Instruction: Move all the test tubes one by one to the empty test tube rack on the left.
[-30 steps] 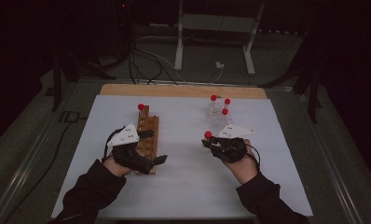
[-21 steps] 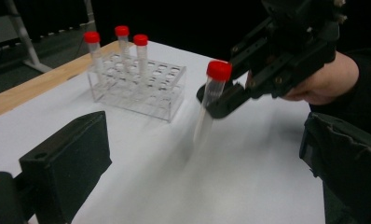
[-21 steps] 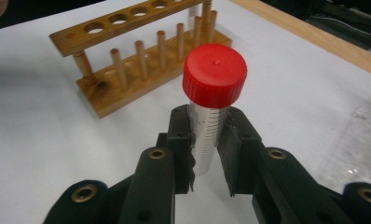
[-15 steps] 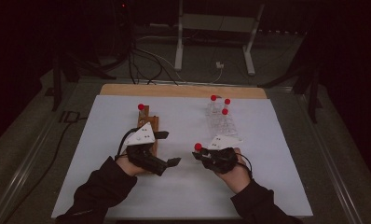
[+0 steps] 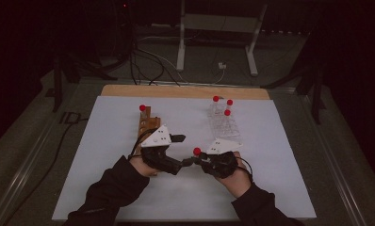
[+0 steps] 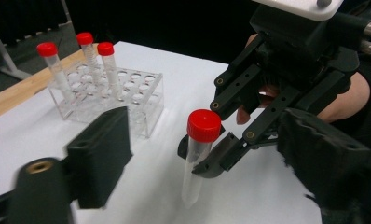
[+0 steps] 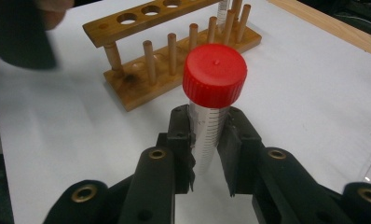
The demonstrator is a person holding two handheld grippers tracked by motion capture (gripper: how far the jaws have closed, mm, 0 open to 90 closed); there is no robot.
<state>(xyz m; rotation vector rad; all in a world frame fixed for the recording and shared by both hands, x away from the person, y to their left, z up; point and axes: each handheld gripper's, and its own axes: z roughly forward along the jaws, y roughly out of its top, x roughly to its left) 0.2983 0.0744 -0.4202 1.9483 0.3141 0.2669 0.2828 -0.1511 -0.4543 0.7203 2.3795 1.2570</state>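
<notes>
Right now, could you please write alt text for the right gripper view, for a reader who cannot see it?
The right claw grips a clear graduated tube with a red cap, held upright above the white table. Behind it stands a wooden peg rack with round holes along its top bar.
</notes>
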